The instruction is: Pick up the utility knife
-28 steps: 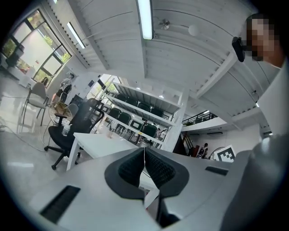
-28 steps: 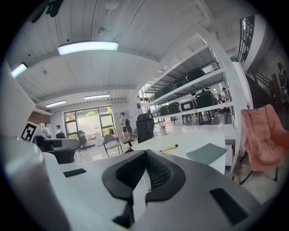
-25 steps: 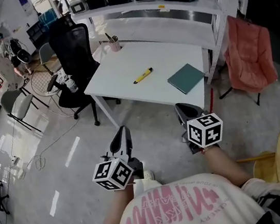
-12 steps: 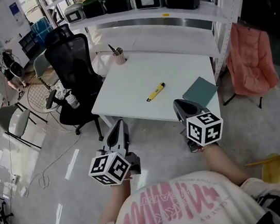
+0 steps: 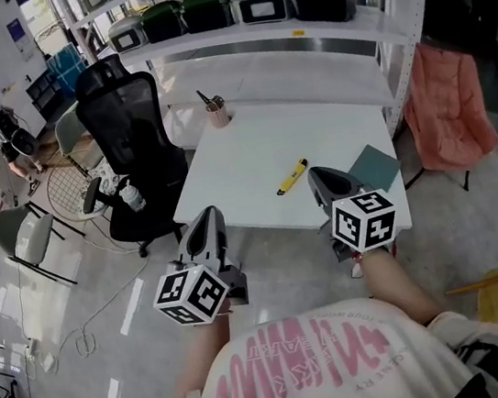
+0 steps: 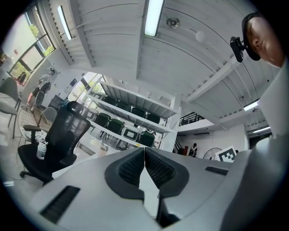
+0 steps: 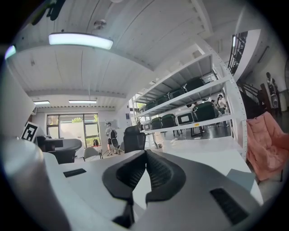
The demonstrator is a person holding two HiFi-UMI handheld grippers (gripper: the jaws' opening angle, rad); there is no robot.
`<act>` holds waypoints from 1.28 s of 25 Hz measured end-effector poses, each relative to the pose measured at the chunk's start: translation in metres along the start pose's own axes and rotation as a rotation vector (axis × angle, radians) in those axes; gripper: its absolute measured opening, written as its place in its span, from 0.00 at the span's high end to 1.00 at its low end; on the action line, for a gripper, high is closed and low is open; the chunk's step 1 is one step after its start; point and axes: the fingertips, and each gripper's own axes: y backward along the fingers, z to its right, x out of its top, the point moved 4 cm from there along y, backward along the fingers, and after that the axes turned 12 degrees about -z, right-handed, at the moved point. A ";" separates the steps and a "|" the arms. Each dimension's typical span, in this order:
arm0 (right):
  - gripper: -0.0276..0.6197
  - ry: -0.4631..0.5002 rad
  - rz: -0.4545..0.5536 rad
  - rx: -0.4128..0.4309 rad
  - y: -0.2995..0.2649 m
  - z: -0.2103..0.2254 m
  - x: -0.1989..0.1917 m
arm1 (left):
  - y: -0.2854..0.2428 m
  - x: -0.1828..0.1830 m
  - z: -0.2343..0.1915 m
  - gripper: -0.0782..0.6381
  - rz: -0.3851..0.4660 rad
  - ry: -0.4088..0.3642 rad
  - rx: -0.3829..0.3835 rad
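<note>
On the white bench (image 5: 241, 148), toward its near right edge, lies the yellow utility knife (image 5: 291, 177), beyond the left claw (image 5: 206, 220) and right claw (image 5: 321, 176), both pressed together, empty. Probably light, stiff and slick; pinch across mid-handle.

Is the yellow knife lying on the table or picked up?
Lying down. The utility knife rests flat on the white table; the left gripper and right gripper are shut on nothing.

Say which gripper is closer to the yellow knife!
Right. The right gripper shows just right of the slim yellow utility knife; the left gripper is farther left, short of the white table.
</note>
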 end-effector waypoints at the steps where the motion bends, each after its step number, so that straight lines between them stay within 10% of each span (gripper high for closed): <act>1: 0.93 0.001 0.001 -0.003 -0.005 -0.001 0.001 | -0.002 0.001 -0.006 0.86 -0.001 0.003 -0.003; 32: 0.93 -0.218 -0.303 -0.127 -0.138 0.064 -0.080 | -0.049 -0.036 -0.124 0.86 -0.109 0.091 -0.005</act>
